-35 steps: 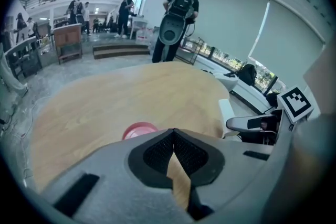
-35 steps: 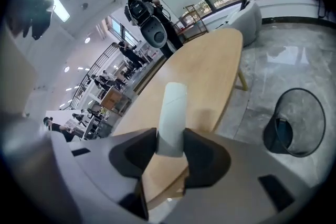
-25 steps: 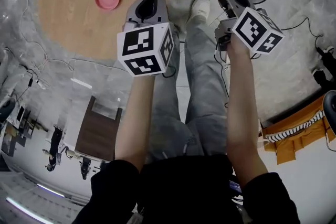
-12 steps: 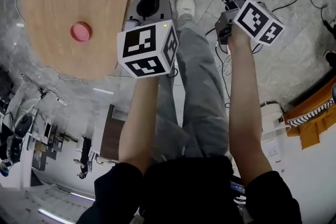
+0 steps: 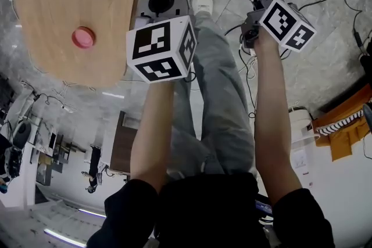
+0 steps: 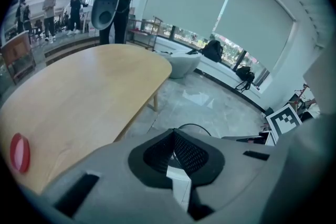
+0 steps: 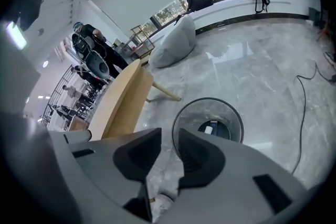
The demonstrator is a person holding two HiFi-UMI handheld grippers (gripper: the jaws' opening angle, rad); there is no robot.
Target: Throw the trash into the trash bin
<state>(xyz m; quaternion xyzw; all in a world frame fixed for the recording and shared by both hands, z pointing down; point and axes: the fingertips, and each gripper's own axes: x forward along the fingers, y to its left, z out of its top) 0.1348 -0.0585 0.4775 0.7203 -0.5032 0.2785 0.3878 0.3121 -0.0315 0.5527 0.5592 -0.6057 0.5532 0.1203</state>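
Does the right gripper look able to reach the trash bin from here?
Probably yes: the right gripper hovers just short of the trash bin, jaws apart, empty and just now closing, with only bare floor between.

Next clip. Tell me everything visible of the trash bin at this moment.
The trash bin is a round, open-topped basket of black wire mesh, thin enough that the floor shows through its wall. It stands upright on the grey marble floor, apart from the wooden table. A white piece lies at its bottom beside something dark; what they are is unclear. The head view's top edge cuts off part of it. Only the floor visibly touches it.
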